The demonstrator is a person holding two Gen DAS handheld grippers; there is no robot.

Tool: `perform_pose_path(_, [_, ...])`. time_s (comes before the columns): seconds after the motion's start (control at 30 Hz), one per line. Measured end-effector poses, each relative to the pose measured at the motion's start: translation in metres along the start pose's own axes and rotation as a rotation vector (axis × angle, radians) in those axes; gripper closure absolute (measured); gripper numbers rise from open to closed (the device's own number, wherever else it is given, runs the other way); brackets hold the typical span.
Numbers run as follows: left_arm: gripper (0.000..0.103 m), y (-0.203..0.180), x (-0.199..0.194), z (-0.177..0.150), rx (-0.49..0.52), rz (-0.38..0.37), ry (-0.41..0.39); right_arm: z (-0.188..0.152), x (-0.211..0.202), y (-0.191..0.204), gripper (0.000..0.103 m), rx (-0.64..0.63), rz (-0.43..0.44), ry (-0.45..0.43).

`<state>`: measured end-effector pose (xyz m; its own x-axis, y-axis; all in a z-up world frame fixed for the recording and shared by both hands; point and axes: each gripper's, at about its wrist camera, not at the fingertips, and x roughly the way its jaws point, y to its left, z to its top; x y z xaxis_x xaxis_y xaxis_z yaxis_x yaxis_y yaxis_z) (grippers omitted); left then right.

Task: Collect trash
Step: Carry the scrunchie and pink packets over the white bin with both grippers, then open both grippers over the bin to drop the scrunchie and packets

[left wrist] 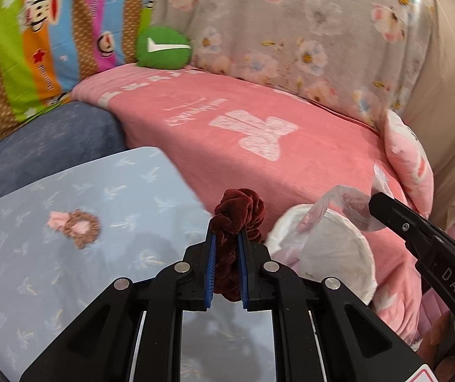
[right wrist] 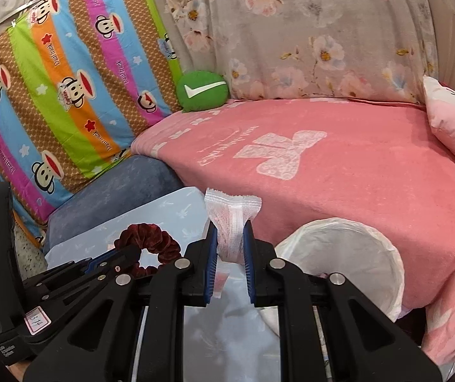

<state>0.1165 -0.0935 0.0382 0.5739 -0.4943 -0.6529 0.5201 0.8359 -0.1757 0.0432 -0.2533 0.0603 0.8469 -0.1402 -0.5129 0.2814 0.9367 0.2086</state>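
Pink blanket (right wrist: 339, 184) spread over the bed, floral cloth behind. Pale blue tabletop (left wrist: 68, 222) in front. White-lined bin (right wrist: 348, 254) stands against the blanket's edge. Left tongs (left wrist: 227, 238) clamped on a dark red scrunchie (left wrist: 238, 213), held above the tabletop. Right tongs (right wrist: 230, 232) pinch a clear plastic wrapper (right wrist: 232, 213) beside the bin. A brown scrunchie (left wrist: 79, 227) lies on the tabletop.
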Motion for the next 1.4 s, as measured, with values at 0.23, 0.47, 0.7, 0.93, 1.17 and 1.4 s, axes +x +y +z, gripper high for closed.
perform_pose_path(0.23, [0.093, -0.05, 0.026, 0.002, 0.051, -0.081, 0.045, -0.001, -0.011, -0.049, 0.088, 0.06, -0.065, -0.008])
perform_pose_path(0.47, [0.092, -0.093, 0.054, -0.004, 0.113, -0.132, 0.097, -0.007, -0.014, -0.084, 0.088, 0.11, -0.106, 0.005])
perform_pose_path(0.7, [0.091, -0.118, 0.075, -0.012, 0.158, -0.158, 0.134, -0.015, -0.011, -0.105, 0.088, 0.136, -0.127, 0.027])
perform_pose_path(0.93, [0.051, -0.127, 0.086, -0.017, 0.167, -0.148, 0.139, -0.018, -0.007, -0.112, 0.086, 0.15, -0.141, 0.046])
perform_pose_path(1.17, [0.032, -0.11, 0.082, -0.013, 0.124, -0.066, 0.109, -0.018, -0.008, -0.112, 0.062, 0.152, -0.147, 0.045])
perform_pose_path(1.4, [0.032, -0.073, 0.068, -0.008, 0.049, 0.002, 0.087, -0.016, -0.005, -0.098, 0.054, 0.125, -0.125, 0.048])
